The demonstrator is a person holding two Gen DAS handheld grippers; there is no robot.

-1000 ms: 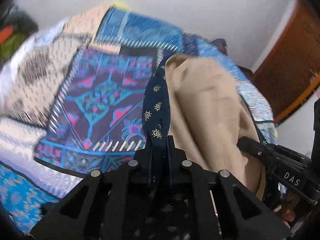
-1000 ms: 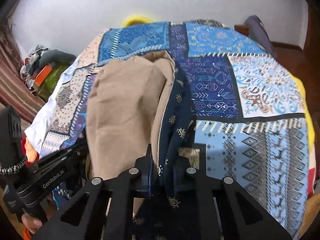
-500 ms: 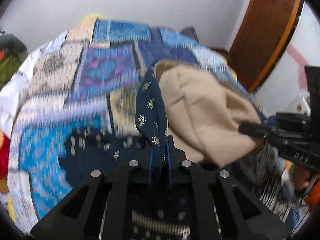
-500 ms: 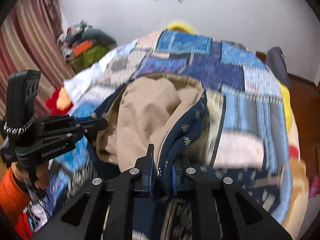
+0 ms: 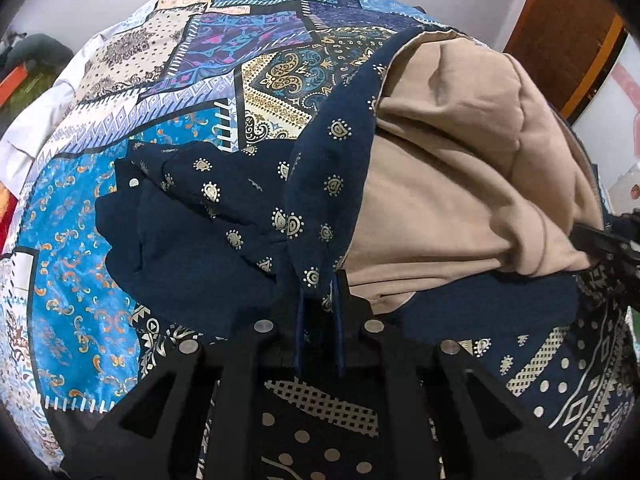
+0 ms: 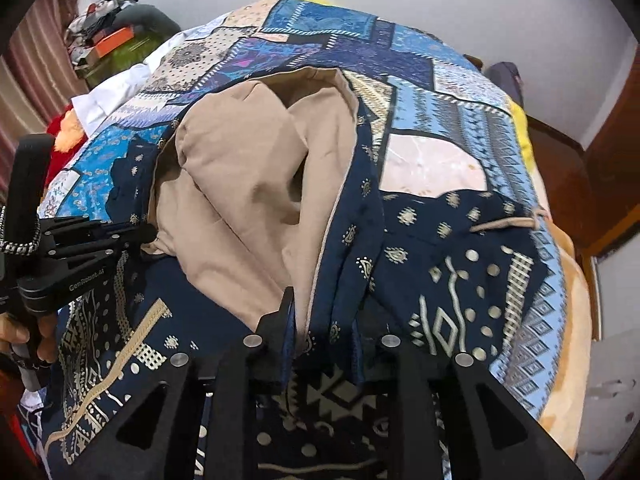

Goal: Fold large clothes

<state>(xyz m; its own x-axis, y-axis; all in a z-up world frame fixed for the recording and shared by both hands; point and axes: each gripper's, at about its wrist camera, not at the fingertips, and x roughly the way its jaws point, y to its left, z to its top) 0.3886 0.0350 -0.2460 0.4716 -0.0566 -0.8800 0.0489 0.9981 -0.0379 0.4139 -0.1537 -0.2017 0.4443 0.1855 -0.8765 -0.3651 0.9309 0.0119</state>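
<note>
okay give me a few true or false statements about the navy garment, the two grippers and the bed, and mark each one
1. Both grippers are shut on the navy garment. True: left gripper, right gripper.
2. The garment's lining is red. False: it is beige.
3. The garment lies over a patchwork bedspread. True.
4. The left gripper is open and empty. False: it pinches a navy fold.

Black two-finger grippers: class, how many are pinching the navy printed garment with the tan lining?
2. The left gripper clamps one navy edge of the garment; the right gripper clamps another edge on the opposite side.
</note>
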